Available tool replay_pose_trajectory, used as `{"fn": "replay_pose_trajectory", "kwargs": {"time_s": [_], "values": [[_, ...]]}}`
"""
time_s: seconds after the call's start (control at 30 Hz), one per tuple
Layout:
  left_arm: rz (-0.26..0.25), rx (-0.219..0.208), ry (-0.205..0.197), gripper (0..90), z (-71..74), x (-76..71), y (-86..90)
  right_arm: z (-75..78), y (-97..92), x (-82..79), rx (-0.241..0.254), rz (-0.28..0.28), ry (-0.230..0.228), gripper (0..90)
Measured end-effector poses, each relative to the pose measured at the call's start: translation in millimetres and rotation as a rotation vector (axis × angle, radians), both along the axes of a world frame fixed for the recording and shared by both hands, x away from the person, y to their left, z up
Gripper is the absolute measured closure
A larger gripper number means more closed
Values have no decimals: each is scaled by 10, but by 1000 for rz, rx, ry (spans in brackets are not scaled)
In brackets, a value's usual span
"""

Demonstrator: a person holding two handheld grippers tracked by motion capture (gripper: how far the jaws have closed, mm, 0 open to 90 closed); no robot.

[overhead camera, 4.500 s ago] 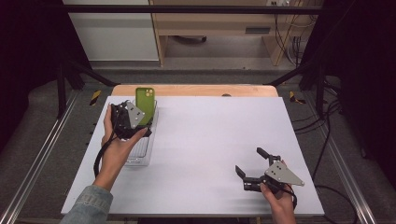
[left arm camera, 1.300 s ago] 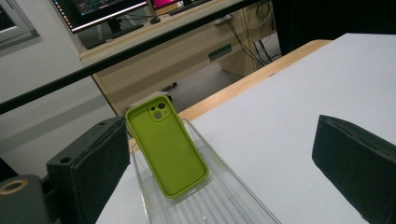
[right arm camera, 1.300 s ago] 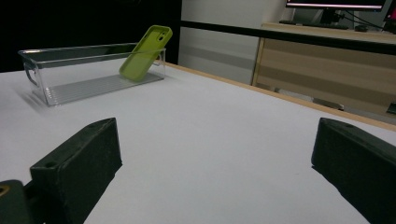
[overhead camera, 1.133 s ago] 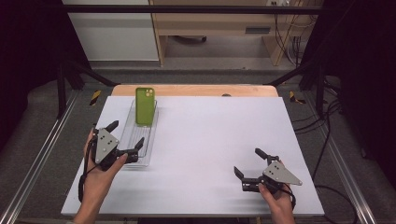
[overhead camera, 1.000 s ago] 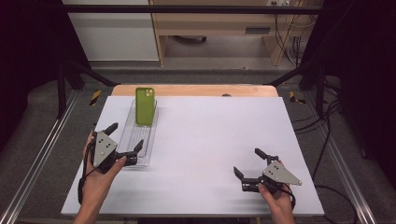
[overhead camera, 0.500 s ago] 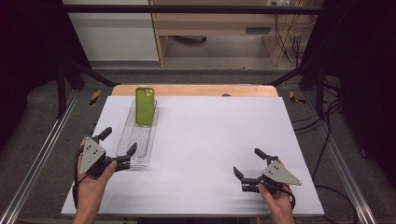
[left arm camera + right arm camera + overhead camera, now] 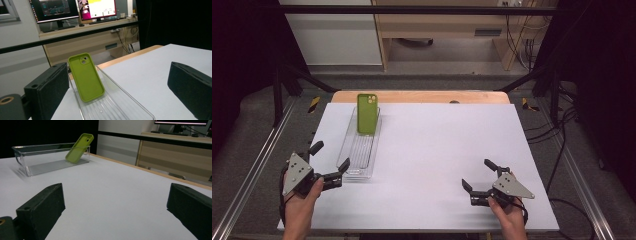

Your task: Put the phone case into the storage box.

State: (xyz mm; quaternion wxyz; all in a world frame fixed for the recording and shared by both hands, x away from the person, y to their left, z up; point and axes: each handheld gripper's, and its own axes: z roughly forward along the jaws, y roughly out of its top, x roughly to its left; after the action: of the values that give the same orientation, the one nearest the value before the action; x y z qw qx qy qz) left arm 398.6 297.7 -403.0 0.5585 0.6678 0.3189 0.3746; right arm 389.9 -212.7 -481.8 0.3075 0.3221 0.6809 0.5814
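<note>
Jaws on my left gripper stand spread with nothing between them, just off the near end of the clear tray. I see the green phone case leaning tilted against the tray's far end wall. My right gripper rests well apart on the table, jaws spread too.

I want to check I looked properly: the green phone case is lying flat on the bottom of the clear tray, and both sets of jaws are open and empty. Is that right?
Not quite. The green phone case is not flat: it stands tilted, its bottom edge on the floor of the clear tray and its top leaning against the far end wall, as the left gripper view shows. The rest holds: the left gripper and right gripper are open and empty.
</note>
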Motion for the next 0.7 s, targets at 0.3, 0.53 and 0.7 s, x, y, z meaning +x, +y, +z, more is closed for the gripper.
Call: {"fn": "replay_pose_trajectory", "kwargs": {"time_s": [0.3,0.53,0.7], "values": [[-46,-34,1,30,-124,-46,7,-3,9,1,-1,0,0,17],[-49,-27,4,30,-192,-53,-13,-2,7,1,-1,1,2,17],[-50,-24,14,31,-257,-59,-28,-3,7,2,-1,1,1,17]]}}
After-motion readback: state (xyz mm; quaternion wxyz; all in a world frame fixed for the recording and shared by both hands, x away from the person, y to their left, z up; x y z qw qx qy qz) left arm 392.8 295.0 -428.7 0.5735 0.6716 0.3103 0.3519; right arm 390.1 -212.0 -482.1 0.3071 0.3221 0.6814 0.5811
